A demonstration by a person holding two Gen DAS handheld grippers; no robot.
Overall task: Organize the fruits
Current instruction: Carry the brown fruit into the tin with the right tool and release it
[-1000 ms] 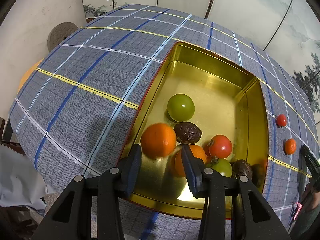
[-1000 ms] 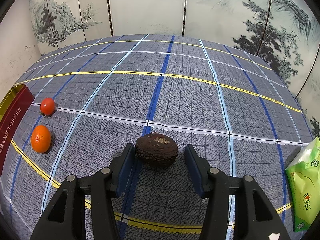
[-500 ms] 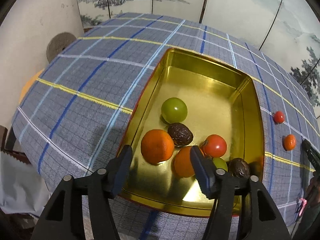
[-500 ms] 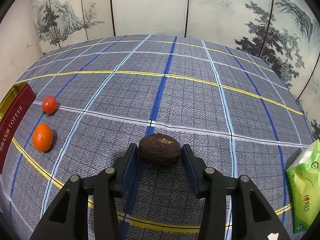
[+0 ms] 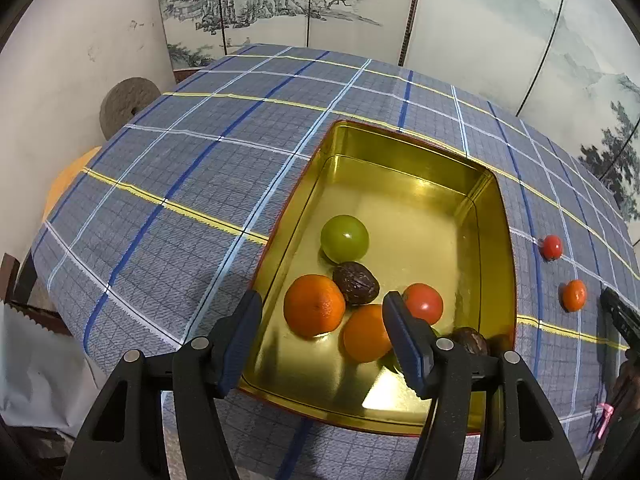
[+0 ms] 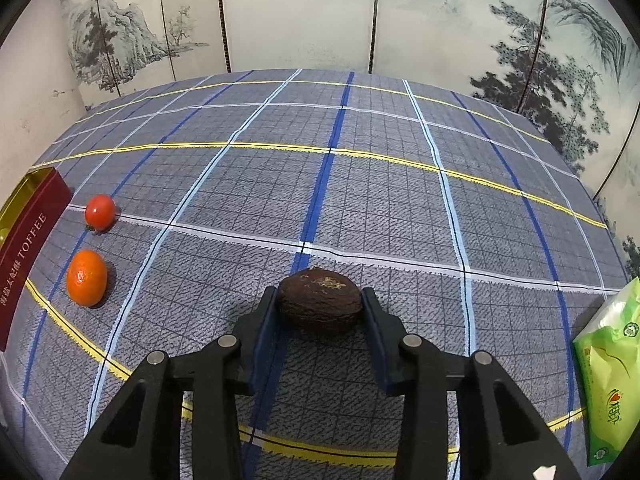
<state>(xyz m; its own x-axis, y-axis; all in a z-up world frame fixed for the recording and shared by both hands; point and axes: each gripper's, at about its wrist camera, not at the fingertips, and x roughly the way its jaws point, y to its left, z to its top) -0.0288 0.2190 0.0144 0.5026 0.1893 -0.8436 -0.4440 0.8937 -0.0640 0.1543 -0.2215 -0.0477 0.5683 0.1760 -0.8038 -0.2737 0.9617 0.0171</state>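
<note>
right tongs (image 6: 320, 304) closing on brown fruit (image 6: 320, 300) (pads touching).

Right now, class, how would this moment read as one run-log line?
left gripper: open, jaws just opened, above tin | right gripper: jaws just closing, pads on brown fruit | orange, tomato: on cloth

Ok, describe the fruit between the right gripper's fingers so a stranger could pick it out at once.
Start at the gold tin at the left edge of the plaid tablecloth and look right, past the small red tomato and the orange. Mid-cloth lies a dark brown wrinkled fruit, clasped by the right gripper, whose jaws have just been closing. It alone there is dull, rough and brown.
</note>
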